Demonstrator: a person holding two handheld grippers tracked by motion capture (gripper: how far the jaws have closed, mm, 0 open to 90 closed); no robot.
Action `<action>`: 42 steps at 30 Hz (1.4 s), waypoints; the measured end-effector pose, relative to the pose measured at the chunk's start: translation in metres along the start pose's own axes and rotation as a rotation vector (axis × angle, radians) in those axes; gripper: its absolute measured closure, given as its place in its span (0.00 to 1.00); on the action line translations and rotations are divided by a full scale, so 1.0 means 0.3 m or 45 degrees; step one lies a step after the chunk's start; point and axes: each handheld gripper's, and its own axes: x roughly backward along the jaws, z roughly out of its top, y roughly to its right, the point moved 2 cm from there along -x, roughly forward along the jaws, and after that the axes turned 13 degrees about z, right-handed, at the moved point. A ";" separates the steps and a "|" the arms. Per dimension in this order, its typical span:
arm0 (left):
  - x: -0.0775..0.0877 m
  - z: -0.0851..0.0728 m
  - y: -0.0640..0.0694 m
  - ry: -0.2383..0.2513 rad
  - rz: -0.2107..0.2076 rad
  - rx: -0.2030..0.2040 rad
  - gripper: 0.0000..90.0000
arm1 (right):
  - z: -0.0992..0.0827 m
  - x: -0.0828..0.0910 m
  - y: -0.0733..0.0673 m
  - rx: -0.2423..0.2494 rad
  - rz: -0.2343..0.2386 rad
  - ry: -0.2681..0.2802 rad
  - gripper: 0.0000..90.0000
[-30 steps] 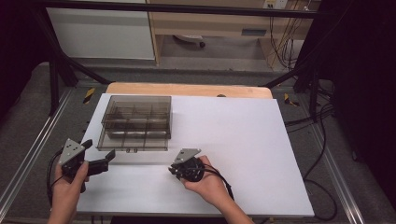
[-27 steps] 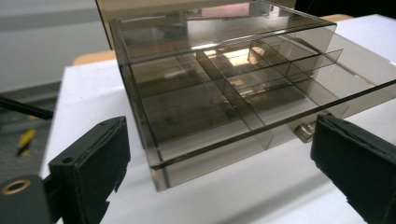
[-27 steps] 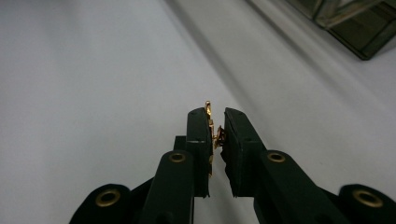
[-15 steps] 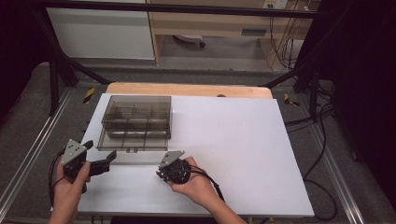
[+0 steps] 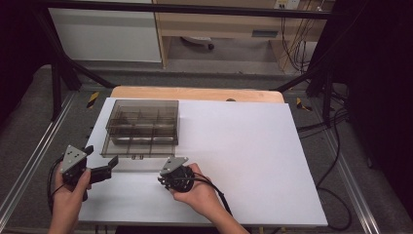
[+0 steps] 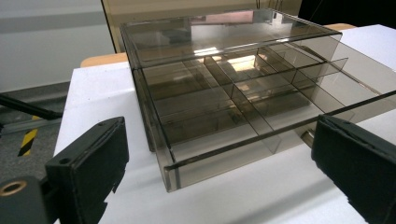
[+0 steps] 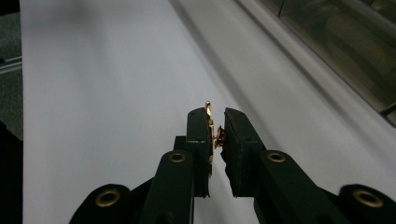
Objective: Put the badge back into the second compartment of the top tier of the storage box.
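Observation:
A smoky see-through compartment box point(image 5: 142, 126) stands on the white table top point(image 5: 243, 146) at the back left. Its dividers point(image 6: 243, 93) show close up between my left gripper's point(image 6: 217, 135) jaws. That left gripper point(image 5: 101, 157) is open and hovers just off the box's front left corner with nothing in it. My right gripper point(image 5: 168, 179) is low over the table in front of the box. In the right gripper view its jaws point(image 7: 215, 119) are shut on a small thin gold-coloured metal piece point(image 7: 216, 134), whose edge sticks up past one pad.
A wooden board point(image 5: 195, 93) edges the table at the back. Metal frame rails point(image 5: 29, 165) run along both sides, and cables point(image 5: 331, 126) lie off the right edge. White table surface stretches to the right of the right hand point(image 5: 199, 195).
My right gripper has moved left along the table's front, closer to the box's front edge and the left gripper, jaws still shut. The left gripper and the box have stayed put.

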 end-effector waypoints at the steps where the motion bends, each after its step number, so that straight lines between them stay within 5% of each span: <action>1: 0.001 0.000 0.000 0.001 0.008 -0.001 0.05 | 0.004 -0.001 0.002 -0.001 0.000 0.010 0.90; 20: 0.001 -0.006 0.009 0.046 -0.003 0.006 0.04 | 0.071 -0.021 -0.016 -0.036 0.018 0.104 0.90; 28: 0.004 -0.012 0.003 0.039 0.027 -0.003 0.05 | 0.117 -0.011 -0.014 -0.005 -0.007 0.089 0.90; 42: -0.003 -0.012 -0.008 0.035 0.040 -0.002 0.06 | 0.200 0.025 -0.019 0.030 -0.008 0.162 0.90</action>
